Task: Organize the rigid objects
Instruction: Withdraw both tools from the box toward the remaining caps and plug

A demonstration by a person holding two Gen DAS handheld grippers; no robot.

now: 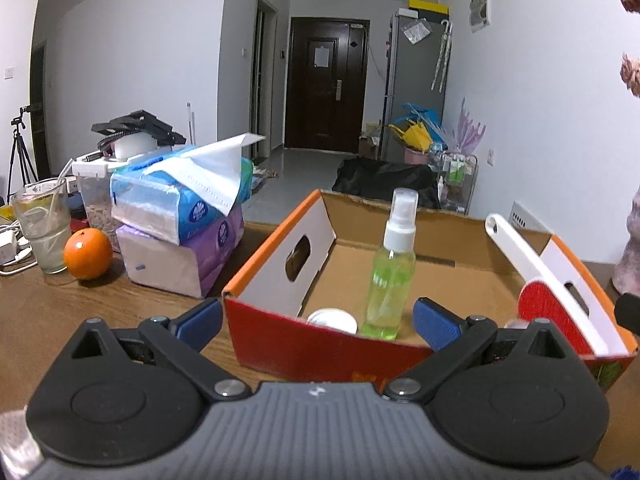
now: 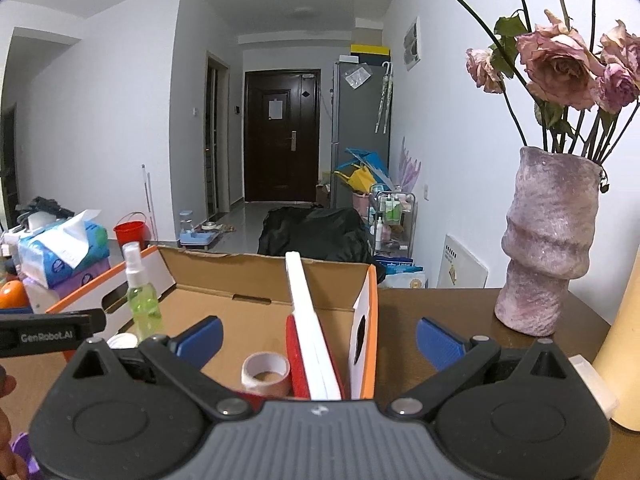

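While both handheld grippers hover at the near wall of an open cardboard box (image 1: pixel 280 344) on a wooden desk (image 1: pixel 80 312), the sorting looks well advanced. The left gripper (image 1: pixel 318 322) has its blue pads spread wide with nothing between them, and the right gripper (image 2: pixel 319 338) is likewise fully spread and empty.

Inside the box, a green spray bottle (image 1: pixel 390 276) stands upright near the front wall, just beside a white round lid (image 1: pixel 333 320) low in the left front corner. A white-handled lint brush with a red pad (image 1: pixel 560 292) leans against the right wall, its handle rising above the rim. The right wrist view also shows a roll of tape (image 2: pixel 266 372) lying in the right front corner, touching or nearly touching the brush.

Outside, an orange (image 1: pixel 88 254), a drinking glass with a straw (image 1: pixel 42 232) and stacked tissue packs (image 1: pixel 180 224) sit toward the desk's left edge; a vase of dried roses (image 2: pixel 548 240) stands toward the right.

The bottle is probably light, hard plastic, smooth and tippy: best pinched across the body below the shoulder. The brush is stiff and light, likely easiest gripped on its flat handle. The orange would likely roll, and the glass is fragile.
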